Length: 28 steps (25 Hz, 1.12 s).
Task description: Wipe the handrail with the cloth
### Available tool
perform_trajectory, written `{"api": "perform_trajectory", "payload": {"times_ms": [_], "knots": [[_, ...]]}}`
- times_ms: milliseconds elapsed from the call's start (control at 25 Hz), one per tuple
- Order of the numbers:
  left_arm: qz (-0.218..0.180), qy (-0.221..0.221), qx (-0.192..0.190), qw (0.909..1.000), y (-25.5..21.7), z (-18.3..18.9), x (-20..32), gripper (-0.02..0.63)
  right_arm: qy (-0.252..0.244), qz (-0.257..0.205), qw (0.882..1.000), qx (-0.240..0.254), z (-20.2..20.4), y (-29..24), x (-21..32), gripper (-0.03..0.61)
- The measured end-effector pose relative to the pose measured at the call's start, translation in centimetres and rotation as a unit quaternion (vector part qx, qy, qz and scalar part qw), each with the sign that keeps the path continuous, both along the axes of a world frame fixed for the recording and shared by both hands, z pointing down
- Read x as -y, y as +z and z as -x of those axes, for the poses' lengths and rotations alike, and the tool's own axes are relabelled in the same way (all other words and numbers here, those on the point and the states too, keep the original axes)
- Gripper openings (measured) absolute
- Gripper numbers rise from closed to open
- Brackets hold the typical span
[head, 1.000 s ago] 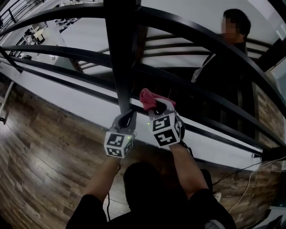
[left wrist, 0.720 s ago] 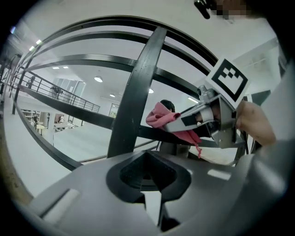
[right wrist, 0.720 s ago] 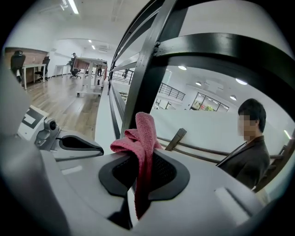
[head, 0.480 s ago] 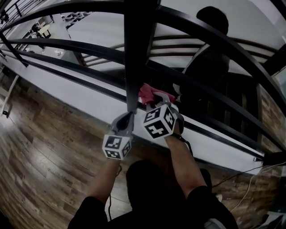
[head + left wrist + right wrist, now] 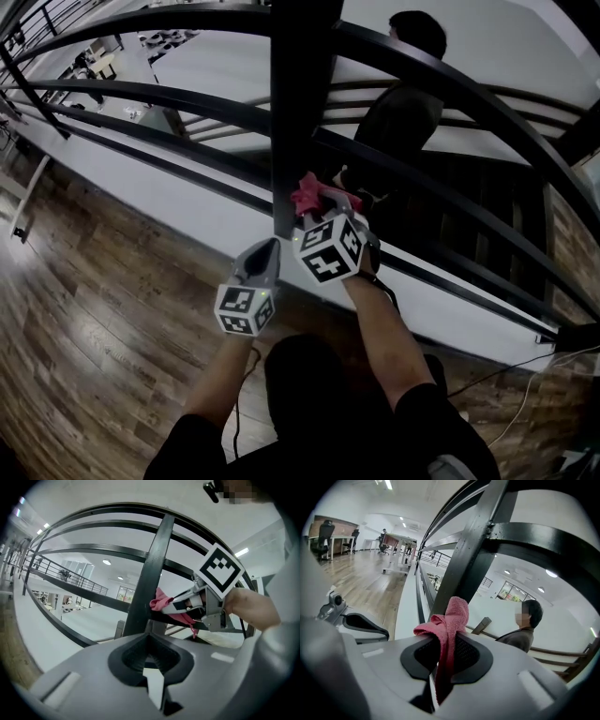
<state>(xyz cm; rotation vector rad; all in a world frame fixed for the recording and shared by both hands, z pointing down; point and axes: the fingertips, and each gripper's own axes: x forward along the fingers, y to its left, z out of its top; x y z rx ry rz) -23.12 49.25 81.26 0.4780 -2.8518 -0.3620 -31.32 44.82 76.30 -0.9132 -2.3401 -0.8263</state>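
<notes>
The black metal handrail has a thick upright post (image 5: 300,103) and curved rails (image 5: 441,89) sweeping right. The red cloth (image 5: 308,190) is bunched against a lower rail just right of the post's foot, with my right gripper (image 5: 322,208) shut on it. In the right gripper view the cloth (image 5: 448,620) hangs out between the jaws, in front of the post (image 5: 464,559). My left gripper (image 5: 265,251) sits lower left of the post, shut and empty. The left gripper view shows the post (image 5: 151,585), the cloth (image 5: 161,602) and the right gripper (image 5: 185,606) beyond its jaws.
A person in dark clothes (image 5: 398,103) stands on the stairs beyond the railing. Wooden floor (image 5: 94,319) lies under me, with a white ledge (image 5: 187,211) along the rail base. A cable (image 5: 525,375) runs over the floor at the right.
The right gripper with the cloth has moved closer to the post along the lower rail. The person behind the railing has shifted left. The left gripper stays low beside the post.
</notes>
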Motion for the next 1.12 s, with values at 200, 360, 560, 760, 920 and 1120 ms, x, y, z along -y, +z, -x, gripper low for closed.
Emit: {"api": "perform_trajectory", "payload": {"times_ms": [200,360,560,760,920,1120], "knots": [[-0.006,-0.012,-0.003,0.9999,0.4,-0.5,-0.4,0.000,-0.041,0.075,0.996,-0.037,-1.9,-0.7,-0.5,0.049],[-0.010,-0.008,-0.007,0.9999,0.8,-1.2,0.8,0.000,-0.082,0.170,0.980,-0.061,-4.9,-2.6,0.4,0.049],[-0.014,0.050,0.011,0.9986,-0.6,-1.3,5.9,0.000,-0.091,0.191,0.977,-0.022,-8.1,-5.0,6.7,0.049],[-0.011,0.165,0.053,0.9848,-2.4,-1.8,16.1,0.000,-0.081,0.148,0.985,0.041,-11.8,-6.7,18.0,0.049],[-0.014,0.257,0.072,0.9636,-2.0,-3.2,24.8,0.000,-0.058,0.104,0.990,0.073,-14.6,-6.7,25.8,0.049],[-0.014,0.329,0.090,0.9401,-0.3,-4.3,34.9,0.000,-0.023,0.040,0.993,0.110,-18.2,-4.3,35.8,0.049]]}}
